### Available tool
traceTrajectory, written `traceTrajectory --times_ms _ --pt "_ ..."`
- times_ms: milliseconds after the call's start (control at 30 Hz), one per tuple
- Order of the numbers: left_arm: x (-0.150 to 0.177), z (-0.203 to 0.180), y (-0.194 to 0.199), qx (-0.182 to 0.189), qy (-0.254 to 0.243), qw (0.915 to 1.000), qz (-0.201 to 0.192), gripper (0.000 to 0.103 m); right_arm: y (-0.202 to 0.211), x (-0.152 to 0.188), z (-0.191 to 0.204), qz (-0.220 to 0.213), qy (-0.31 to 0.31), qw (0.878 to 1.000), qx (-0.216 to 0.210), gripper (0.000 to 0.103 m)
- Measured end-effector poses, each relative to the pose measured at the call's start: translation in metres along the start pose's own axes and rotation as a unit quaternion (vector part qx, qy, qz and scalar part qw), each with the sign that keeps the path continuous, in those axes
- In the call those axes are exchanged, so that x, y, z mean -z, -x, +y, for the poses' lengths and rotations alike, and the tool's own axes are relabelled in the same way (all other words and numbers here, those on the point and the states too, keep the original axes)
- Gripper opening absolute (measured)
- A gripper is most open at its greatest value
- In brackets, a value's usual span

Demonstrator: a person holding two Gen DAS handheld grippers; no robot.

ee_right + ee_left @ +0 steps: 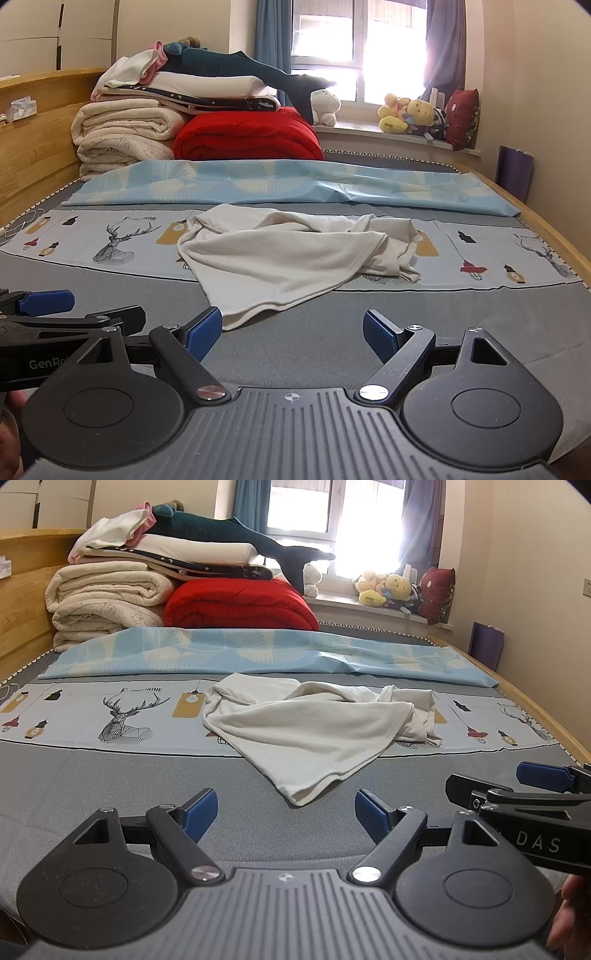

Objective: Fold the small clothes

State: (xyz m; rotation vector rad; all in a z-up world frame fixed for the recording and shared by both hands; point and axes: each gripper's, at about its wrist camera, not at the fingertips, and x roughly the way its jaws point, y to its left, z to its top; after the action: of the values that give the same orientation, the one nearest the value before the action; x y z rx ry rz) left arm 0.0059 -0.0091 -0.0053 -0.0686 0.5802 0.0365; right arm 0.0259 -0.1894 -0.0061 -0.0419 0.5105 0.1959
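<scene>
Left wrist view shows the left gripper (284, 812) released, its blue pads spread wide with nothing between them, low over the grey mattress (110, 782). Just beyond it lies the white garment (306, 734), crumpled and unfolded, its near corner drooping off the patterned sheet (92, 716) onto the grey surface, close to the gap between the fingers but apart from them. The far right part of the cloth is bunched in a heap, and I cannot tell sleeve from hem there.

From the right wrist view, the right gripper (293, 336) is likewise released and empty, with the garment's near corner just ahead of its left pad. Both grippers sit side by side, each showing at the edge of the other's view.

Judging by this, the folding is not yet begun: no crease is made, nothing is flattened. What is left is everything, namely taking hold, spreading the cloth flat, then folding. Far off, stacked blankets (110, 590) and a red quilt (240, 605) sit at the bed's head.
</scene>
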Motion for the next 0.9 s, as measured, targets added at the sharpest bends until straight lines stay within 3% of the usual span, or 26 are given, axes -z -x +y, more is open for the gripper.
traceTrajectory --times_ms 100,133,433,633,700,767,800,867,900 --pt "0.000 0.001 -0.001 0.000 0.000 1.0000 0.000 0.086 -0.001 0.001 0.000 0.000 0.000 1.000 0.000 0.085" --pt "0.000 0.001 -0.001 -0.025 -0.003 0.9996 -0.009 0.086 -0.001 0.001 0.000 0.001 0.000 1.000 0.000 0.085" --pt "0.001 0.002 0.000 -0.022 -0.004 0.9997 -0.013 0.086 0.002 0.001 0.002 -0.007 0.002 1.000 0.000 0.084" --pt "0.000 0.004 0.001 -0.024 -0.002 0.9996 -0.016 0.086 0.002 -0.030 -0.023 -0.037 0.002 0.999 -0.010 0.081" --pt "-0.002 0.003 0.001 -0.026 -0.005 0.9994 -0.021 0.081 -0.004 -0.040 -0.035 -0.060 0.007 0.998 0.001 0.071" --pt "-0.007 0.004 -0.001 -0.026 -0.007 0.9994 -0.021 0.066 -0.010 -0.038 -0.046 -0.082 -0.001 0.996 0.017 0.053" --pt "-0.011 0.005 -0.005 -0.021 -0.005 0.9997 -0.013 0.061 -0.014 -0.033 -0.050 -0.084 -0.009 0.996 0.026 0.049" --pt "-0.022 0.006 -0.017 -0.010 -0.010 0.9999 -0.002 0.036 -0.026 -0.027 -0.058 -0.051 -0.022 0.998 0.036 0.039" --pt "-0.028 0.006 -0.027 -0.011 -0.015 0.9998 0.003 0.032 -0.028 -0.029 -0.062 -0.048 -0.033 0.998 0.028 0.039"
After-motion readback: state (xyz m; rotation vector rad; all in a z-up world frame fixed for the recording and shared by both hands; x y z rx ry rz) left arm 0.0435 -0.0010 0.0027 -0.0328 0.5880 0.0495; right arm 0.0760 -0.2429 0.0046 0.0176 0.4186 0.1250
